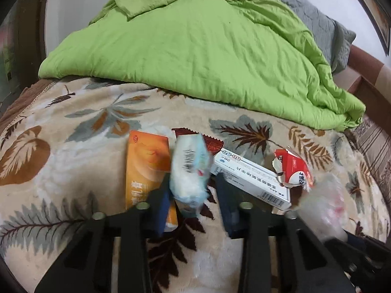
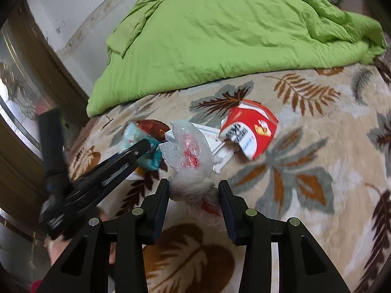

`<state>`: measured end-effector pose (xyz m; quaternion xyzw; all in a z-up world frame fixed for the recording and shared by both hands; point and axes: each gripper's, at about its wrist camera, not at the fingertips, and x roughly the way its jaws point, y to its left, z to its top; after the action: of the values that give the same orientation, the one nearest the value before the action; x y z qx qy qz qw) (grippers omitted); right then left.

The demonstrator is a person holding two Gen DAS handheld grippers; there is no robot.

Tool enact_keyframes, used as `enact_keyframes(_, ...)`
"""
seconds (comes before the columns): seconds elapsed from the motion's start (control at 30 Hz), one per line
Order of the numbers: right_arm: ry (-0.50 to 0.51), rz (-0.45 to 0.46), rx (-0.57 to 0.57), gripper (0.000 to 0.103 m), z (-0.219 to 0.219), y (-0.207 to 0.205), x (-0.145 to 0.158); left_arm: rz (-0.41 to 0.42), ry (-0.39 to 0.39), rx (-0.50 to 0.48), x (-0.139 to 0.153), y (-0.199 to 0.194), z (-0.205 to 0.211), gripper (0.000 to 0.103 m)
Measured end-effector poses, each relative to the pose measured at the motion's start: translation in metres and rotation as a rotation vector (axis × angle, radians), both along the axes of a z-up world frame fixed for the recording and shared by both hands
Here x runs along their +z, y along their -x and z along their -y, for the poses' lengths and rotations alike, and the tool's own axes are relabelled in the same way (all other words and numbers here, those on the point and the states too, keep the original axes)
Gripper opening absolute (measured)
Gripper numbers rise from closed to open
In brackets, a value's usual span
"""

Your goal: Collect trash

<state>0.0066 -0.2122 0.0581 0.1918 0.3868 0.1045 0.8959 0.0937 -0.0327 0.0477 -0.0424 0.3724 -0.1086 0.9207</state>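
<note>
The left gripper (image 1: 193, 188) stands over a leaf-patterned blanket (image 1: 73, 146), its jaws partly open around a pale blue tissue packet (image 1: 189, 171); the left pad touches the packet, but blur leaves it unclear whether both pads press on it. At the packet's 9 o'clock lies an orange box (image 1: 146, 168), at its 12 o'clock a dark red wrapper (image 1: 212, 142), and at its 3 o'clock a white medicine box (image 1: 251, 180) with a torn red carton (image 1: 293, 168) on its far end.

The right gripper (image 2: 194, 191) has its jaws partly open with a crumpled clear plastic bag (image 2: 188, 156) between them; whether it is pinched cannot be told. The torn carton sits at the bag's 2 o'clock. A green duvet (image 2: 220, 36) lies heaped at 12 o'clock, well apart from the litter
</note>
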Motion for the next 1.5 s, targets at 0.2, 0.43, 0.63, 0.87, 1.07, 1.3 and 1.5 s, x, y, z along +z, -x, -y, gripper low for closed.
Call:
enact_keyframes(0.2,-0.014,0.012,-0.022,0.044,0.007,0.013,0.0,0.02,0.022,-0.003,0.006,0.012,-0.009,0.013)
enact_keyframes(0.43,-0.002,0.052,-0.02,0.044,0.006,0.04,0.006,0.063,0.077,-0.004,0.031,0.055,-0.024,0.013)
enact_keyframes(0.63,-0.028,0.082,-0.019,0.044,0.009,0.071,0.011,0.107,0.077,-0.023,0.051,0.103,-0.026,0.013)
enact_keyframes(0.87,-0.033,0.108,0.009,0.044,0.012,0.111,0.016,0.128,0.01,-0.066,0.065,0.164,-0.016,0.013)
enact_keyframes(1.07,-0.021,0.098,0.022,0.044,0.02,0.141,0.011,0.115,-0.057,-0.083,0.054,0.214,-0.007,0.013)
enact_keyframes(1.3,-0.006,0.095,0.011,0.044,0.021,0.146,0.008,0.083,-0.12,-0.046,0.029,0.22,0.001,0.013)
enact_keyframes(1.5,0.012,0.09,0.013,0.044,0.016,0.142,0.006,0.111,-0.16,-0.021,0.026,0.218,0.001,0.013)
